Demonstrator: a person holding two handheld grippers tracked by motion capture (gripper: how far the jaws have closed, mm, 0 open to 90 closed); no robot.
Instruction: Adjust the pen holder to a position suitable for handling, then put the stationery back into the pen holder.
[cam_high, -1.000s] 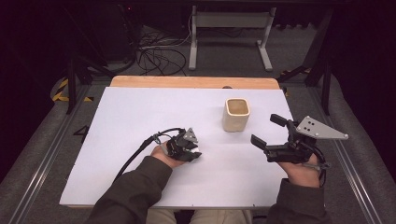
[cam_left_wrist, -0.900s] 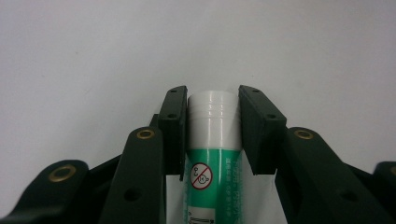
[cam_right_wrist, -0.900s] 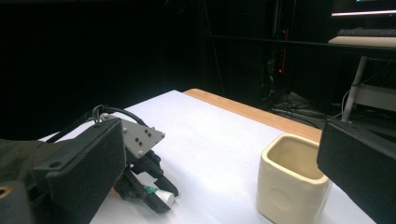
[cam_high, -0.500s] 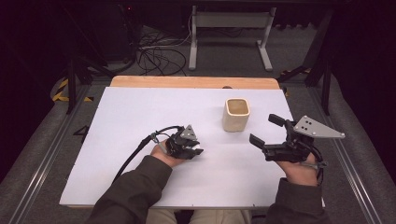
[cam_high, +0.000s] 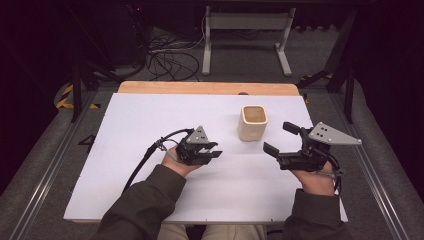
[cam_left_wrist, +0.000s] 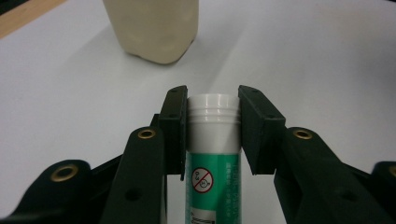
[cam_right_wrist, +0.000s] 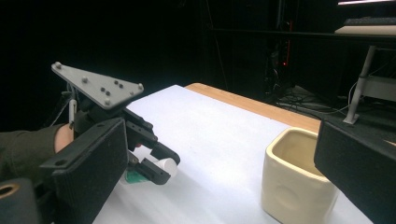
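My left gripper (cam_left_wrist: 212, 121) is pinching a white-capped tube (cam_left_wrist: 213, 140) with a green label, both pads pressed flat against the ribbed cap end, the tube lying low over the white table (cam_high: 125, 150) and pointing toward the cream cup (cam_left_wrist: 152, 28) just ahead. Grip looks square, cap centred between the jaws, good. In the high view the left gripper (cam_high: 210, 154) sits left of the cup (cam_high: 253, 122), a short way apart from it. My right gripper (cam_high: 285, 139) hovers on the cup's other side, jaws spread wide and holding nothing, one black pad to each side in its own view with the cup's open mouth (cam_right_wrist: 299, 149) between them. The job in hand, as I read it, is getting this tube into the cup. To do that well I want to lift first, tip the tube upright over the opening, then lower before letting go, so it doesn't clip the rim. The cup looks light enough to slide, so the right gripper could steady its wall if needed.
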